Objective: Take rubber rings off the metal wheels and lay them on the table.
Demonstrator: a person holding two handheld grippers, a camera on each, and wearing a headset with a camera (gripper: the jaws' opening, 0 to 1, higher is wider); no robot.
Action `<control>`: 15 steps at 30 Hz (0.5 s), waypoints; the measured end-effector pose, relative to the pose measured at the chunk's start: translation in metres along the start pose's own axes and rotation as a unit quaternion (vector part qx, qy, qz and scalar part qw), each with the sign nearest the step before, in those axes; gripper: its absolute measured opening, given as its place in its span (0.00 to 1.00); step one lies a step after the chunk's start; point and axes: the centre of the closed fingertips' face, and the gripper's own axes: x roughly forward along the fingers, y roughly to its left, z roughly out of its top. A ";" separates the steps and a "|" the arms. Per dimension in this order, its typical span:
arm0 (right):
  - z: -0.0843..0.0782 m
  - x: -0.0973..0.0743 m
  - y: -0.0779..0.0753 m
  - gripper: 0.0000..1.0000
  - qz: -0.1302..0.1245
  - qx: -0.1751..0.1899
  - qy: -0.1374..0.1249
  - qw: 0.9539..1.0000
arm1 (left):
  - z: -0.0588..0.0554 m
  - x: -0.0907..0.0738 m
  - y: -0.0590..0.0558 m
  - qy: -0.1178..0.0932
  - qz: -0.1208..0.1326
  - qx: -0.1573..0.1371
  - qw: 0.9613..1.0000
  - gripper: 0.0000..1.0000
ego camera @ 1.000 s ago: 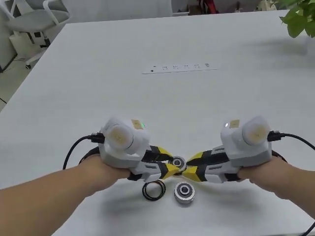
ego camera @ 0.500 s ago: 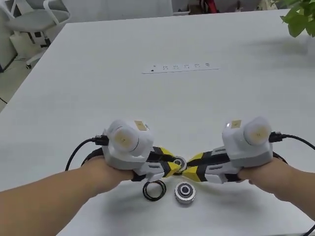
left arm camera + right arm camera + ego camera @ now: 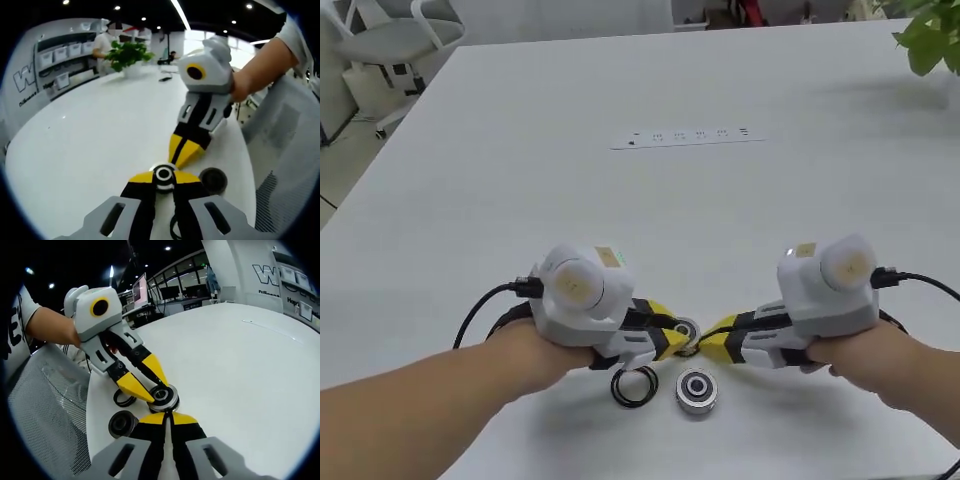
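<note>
A small metal wheel (image 3: pixel 682 330) with a dark rim hangs just above the white table (image 3: pixel 620 220), and my left gripper (image 3: pixel 672 338) is shut on it (image 3: pixel 164 175). My right gripper (image 3: pixel 705 345) faces it from the right, shut, its yellow tips (image 3: pixel 167 416) touching the wheel's rim (image 3: pixel 165 396). I cannot tell whether they pinch the rubber. Black rubber rings (image 3: pixel 614 388) lie on the table below the left gripper. A second wheel (image 3: pixel 697 390) sits beside them, also seen as wheel (image 3: pixel 122 424) and wheel (image 3: pixel 213 180).
A flush socket strip (image 3: pixel 688 136) sits mid-table, far ahead. A potted plant (image 3: pixel 930 35) stands at the far right corner and an office chair (image 3: pixel 390 40) beyond the left edge. The table's near edge lies close below the rings.
Both grippers stay tip to tip at the wheel, having sunk very slightly. The rings and the loose wheel lie where they were.
</note>
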 end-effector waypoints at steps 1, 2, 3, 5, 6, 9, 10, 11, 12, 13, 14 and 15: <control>0.000 0.000 -0.001 0.00 -0.002 0.006 -0.001 1.000 | 0.000 0.000 0.000 0.000 0.001 0.000 1.000 0.13; 0.000 0.000 -0.002 0.00 -0.002 0.017 -0.003 1.000 | 0.000 0.000 0.000 0.000 0.001 0.000 1.000 0.13; 0.000 0.000 -0.002 0.00 -0.002 0.020 -0.004 1.000 | 0.000 0.000 0.000 0.000 0.001 0.000 1.000 0.13; 0.001 0.000 -0.004 0.00 -0.003 0.035 -0.008 0.999 | 0.000 0.000 0.000 0.000 0.004 0.002 1.000 0.13; 0.003 -0.001 -0.005 0.00 -0.004 0.047 -0.013 0.999 | 0.000 0.000 0.000 0.000 0.004 0.003 1.000 0.12; 0.005 -0.004 -0.009 0.00 -0.007 0.071 -0.025 0.997 | 0.000 0.000 0.000 0.000 0.006 0.002 1.000 0.12; 0.010 -0.006 -0.012 0.00 -0.010 0.084 -0.041 0.996 | 0.001 0.000 0.000 -0.001 0.007 0.002 1.000 0.12; 0.013 -0.008 -0.011 0.00 -0.008 0.101 -0.051 0.994 | 0.001 0.000 -0.001 -0.001 0.007 0.002 1.000 0.12; 0.015 -0.009 -0.012 0.00 -0.009 0.106 -0.056 0.993 | 0.001 0.000 0.000 -0.001 0.007 0.002 1.000 0.12; 0.015 -0.010 -0.012 0.00 -0.008 0.111 -0.059 0.992 | 0.001 0.001 -0.001 -0.001 0.007 0.002 1.000 0.12; 0.016 -0.010 -0.012 0.00 -0.007 0.112 -0.061 0.992 | 0.001 0.001 -0.001 -0.001 0.007 0.002 1.000 0.12; 0.016 -0.010 -0.011 0.00 -0.009 0.108 -0.061 0.992 | 0.002 0.001 -0.001 -0.001 0.008 0.003 1.000 0.12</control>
